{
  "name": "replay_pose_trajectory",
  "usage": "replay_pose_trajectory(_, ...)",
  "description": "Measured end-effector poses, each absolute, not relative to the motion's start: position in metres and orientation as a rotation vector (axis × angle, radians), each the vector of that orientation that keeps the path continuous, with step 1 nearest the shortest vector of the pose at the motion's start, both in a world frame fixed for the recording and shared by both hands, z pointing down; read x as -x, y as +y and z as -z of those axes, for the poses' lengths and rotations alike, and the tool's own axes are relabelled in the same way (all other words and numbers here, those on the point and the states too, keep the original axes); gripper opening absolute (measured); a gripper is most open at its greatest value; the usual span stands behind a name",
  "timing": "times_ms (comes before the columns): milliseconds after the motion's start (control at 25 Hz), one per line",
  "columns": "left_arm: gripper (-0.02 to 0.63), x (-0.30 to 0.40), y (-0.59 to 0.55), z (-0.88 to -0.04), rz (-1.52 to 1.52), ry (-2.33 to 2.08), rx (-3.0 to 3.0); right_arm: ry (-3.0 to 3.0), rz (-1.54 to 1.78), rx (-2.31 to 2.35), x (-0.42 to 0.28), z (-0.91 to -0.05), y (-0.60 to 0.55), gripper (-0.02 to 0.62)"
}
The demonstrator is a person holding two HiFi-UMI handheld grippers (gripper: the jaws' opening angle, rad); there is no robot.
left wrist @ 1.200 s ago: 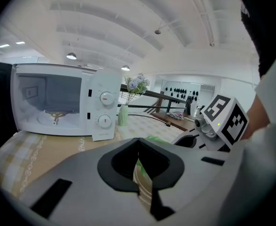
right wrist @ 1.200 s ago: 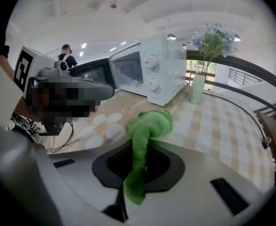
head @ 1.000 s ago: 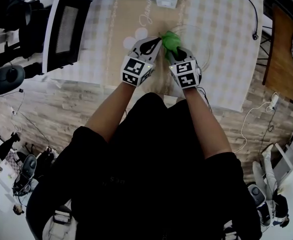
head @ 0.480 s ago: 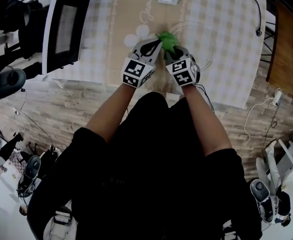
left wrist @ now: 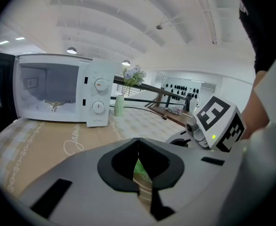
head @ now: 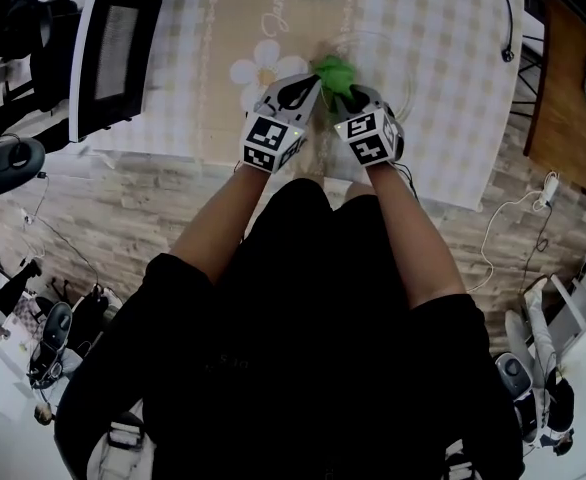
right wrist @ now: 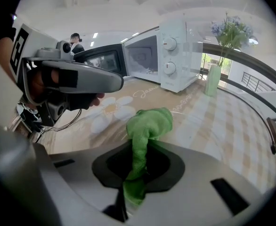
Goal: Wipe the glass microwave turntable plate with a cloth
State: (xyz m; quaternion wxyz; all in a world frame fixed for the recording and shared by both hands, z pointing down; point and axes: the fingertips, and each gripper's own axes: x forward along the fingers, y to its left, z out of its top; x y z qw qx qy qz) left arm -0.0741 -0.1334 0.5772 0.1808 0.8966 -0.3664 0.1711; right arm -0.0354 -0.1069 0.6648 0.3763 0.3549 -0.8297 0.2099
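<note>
Tabletop (head: pixel 453 118) under a checked covering with a beige, flower-printed strip down the middle. White microwave (left wrist: pixel 58 91) at the far side, door swung open. Glass turntable plate (head: pixel 393 63) flat on the tabletop outside the microwave, visible only as a faint ring. Left tool (left wrist: pixel 138 142) just beside the right one, jaws closed tip to tip, green showing through the slit behind the tips. Right tool (right wrist: pixel 139 159) clamped on the green cloth (right wrist: pixel 147 126), with the bunched end protruding past the jaws over the plate's near left part. Contact between cloth and glass not discernible.
</note>
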Motion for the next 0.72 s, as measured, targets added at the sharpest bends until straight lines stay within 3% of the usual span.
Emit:
replay_pose_trajectory(360, 0.02, 0.018, -0.119, -0.579, -0.504, -1.039, -2.521, -2.093, -0.55, -0.943, -0.043, -0.668, -0.095, 0.057)
replay_pose_trajectory(720, 0.02, 0.011, -0.119, -0.577, -0.499, -1.022, -2.538, -2.063, -0.55, -0.998, -0.071, -0.669, -0.093, 0.057)
